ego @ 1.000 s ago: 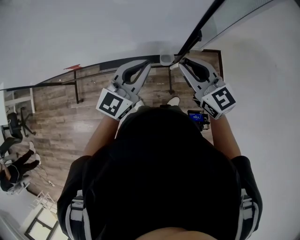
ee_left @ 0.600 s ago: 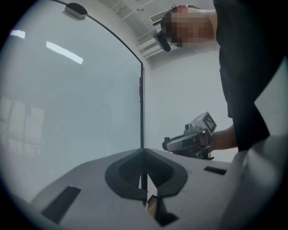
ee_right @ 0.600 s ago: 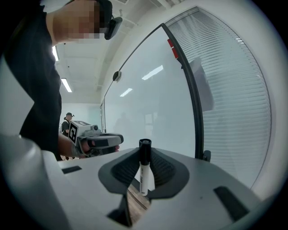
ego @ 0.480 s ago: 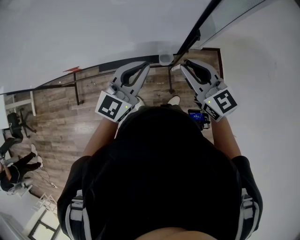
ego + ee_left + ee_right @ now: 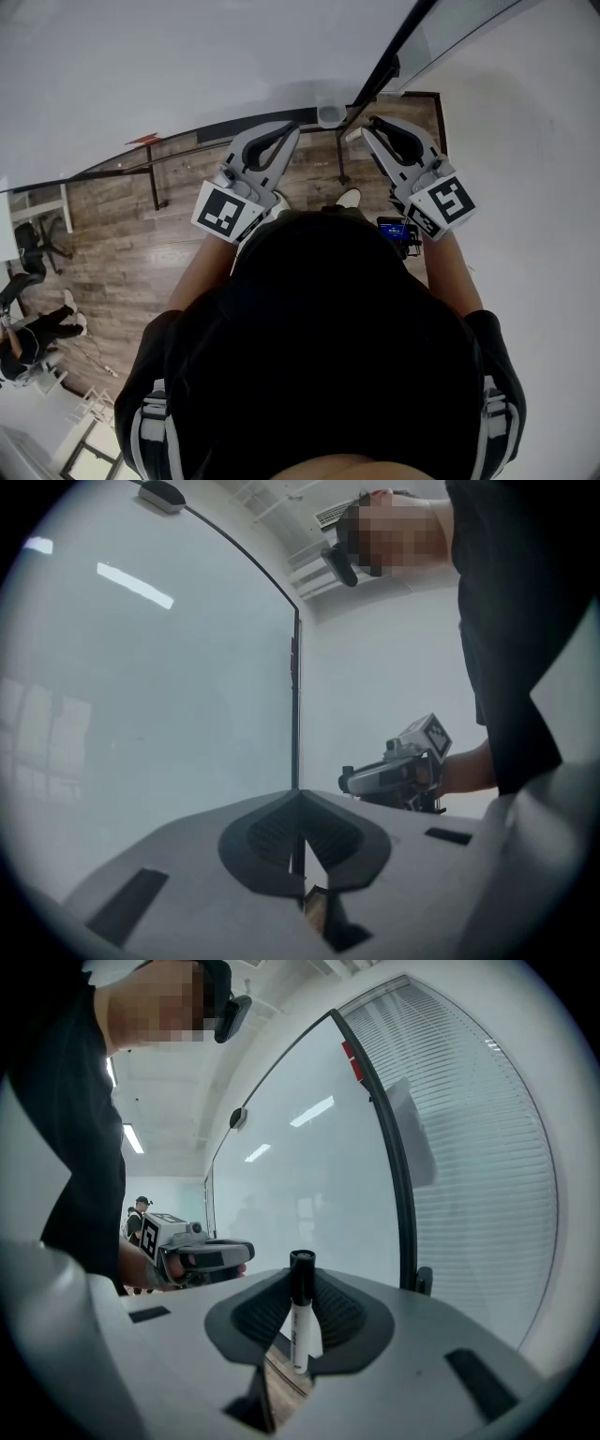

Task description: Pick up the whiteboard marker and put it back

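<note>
Right gripper (image 5: 298, 1299): clamped on the whiteboard marker (image 5: 300, 1324), which stands upright between the pads with its black cap on top.
Left gripper (image 5: 298, 855): jaws pressed together, nothing in them.
Marker's place: in the air, near the glass board (image 5: 309, 1157) and not yet put back.
Doing it well: the small grey holder (image 5: 330, 115) on the board's frame looks like the target. Line the marker up over it, lower it fully in, and let go only once it is seated.

No legible text or numbers
</note>
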{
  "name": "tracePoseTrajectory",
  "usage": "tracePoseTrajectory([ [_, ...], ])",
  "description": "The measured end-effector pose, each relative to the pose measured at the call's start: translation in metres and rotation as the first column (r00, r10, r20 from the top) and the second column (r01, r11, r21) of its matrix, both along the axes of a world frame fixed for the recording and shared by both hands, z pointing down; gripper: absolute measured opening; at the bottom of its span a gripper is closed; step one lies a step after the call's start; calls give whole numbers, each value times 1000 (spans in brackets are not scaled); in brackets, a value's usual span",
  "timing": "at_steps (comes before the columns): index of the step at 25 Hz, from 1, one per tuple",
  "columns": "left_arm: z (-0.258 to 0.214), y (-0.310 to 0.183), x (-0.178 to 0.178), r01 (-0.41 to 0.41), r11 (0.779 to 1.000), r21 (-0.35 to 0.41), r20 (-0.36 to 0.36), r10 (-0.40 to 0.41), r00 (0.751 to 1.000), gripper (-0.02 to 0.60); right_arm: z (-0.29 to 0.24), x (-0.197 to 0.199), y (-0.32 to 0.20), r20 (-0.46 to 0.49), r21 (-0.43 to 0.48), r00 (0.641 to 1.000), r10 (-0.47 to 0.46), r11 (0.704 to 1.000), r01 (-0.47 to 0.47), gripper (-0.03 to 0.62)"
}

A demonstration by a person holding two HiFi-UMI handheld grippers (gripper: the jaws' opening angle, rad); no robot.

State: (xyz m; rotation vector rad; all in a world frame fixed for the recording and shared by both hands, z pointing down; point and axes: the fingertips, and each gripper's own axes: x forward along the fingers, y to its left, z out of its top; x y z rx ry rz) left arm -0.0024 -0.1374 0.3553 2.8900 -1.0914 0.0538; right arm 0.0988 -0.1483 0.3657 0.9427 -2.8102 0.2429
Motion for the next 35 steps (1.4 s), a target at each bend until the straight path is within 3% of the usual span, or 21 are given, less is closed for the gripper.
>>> tracePoseTrajectory([
  [35,15,-10,4,3,1000,-24,3,-3,1000,5,13,-6,-16,-8,-12,1000,4,1000,-4,64],
])
